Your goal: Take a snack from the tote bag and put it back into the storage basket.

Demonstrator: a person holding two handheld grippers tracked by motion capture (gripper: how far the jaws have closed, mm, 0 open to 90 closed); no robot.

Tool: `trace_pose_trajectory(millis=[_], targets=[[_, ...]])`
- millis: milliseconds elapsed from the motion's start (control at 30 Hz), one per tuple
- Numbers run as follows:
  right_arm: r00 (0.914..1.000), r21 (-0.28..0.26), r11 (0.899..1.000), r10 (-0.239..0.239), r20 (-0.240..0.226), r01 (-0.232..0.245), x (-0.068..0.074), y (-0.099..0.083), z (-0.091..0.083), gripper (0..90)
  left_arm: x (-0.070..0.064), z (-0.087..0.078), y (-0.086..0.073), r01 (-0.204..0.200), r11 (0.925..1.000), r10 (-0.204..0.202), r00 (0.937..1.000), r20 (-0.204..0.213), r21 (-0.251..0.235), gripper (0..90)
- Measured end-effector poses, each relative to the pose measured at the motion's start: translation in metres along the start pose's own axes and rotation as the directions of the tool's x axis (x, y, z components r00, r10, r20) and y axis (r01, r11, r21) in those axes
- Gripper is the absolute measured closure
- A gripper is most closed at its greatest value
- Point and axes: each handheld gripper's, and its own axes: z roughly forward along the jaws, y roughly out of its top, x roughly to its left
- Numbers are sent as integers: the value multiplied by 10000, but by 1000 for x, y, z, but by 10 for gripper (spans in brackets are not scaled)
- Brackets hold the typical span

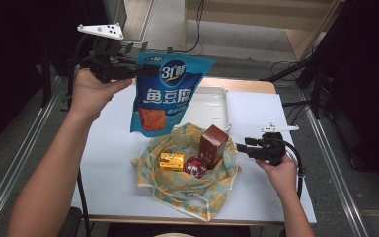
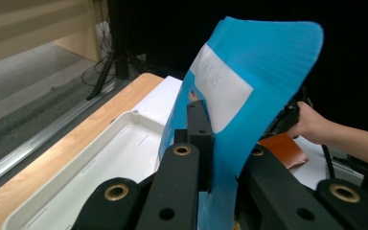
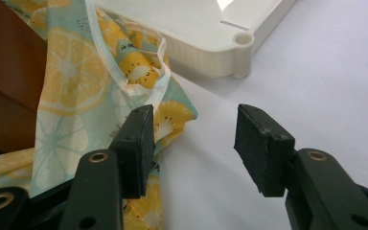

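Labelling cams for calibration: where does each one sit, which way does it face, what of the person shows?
High view: above the person's side, looking forward and down on the table; both forearms, left gripper, right gripper.
Left gripper view: along jaws shut on the blue snack bag; the other hand beyond.
Right gripper view: along open jaws, at the fruit-print bag.
All share the white tray.

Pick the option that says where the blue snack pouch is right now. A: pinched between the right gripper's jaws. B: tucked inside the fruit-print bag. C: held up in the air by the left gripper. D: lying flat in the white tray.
C: the left gripper is shut on the top edge of the blue snack pouch, which hangs above the table, while the right gripper stands open beside the fruit-print bag.
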Motion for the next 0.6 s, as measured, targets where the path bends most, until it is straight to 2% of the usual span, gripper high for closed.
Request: trace_pose_trajectory(millis=[67,233,600], targets=[[10000,-3,10000,19,-20,-19,0,0,0,494,5,1,-2,6,10000,-6,9999,-167,-13,900],[10000,103,9999,-22,3,22,1,-1,1,494,22,11,-7,252,9997,-250,9994,-242,68,900],[9999,196,9998,-90,81,89,3,-5,-2,494,57,43,-20,712,9970,-697,9964,-479,303,900]])
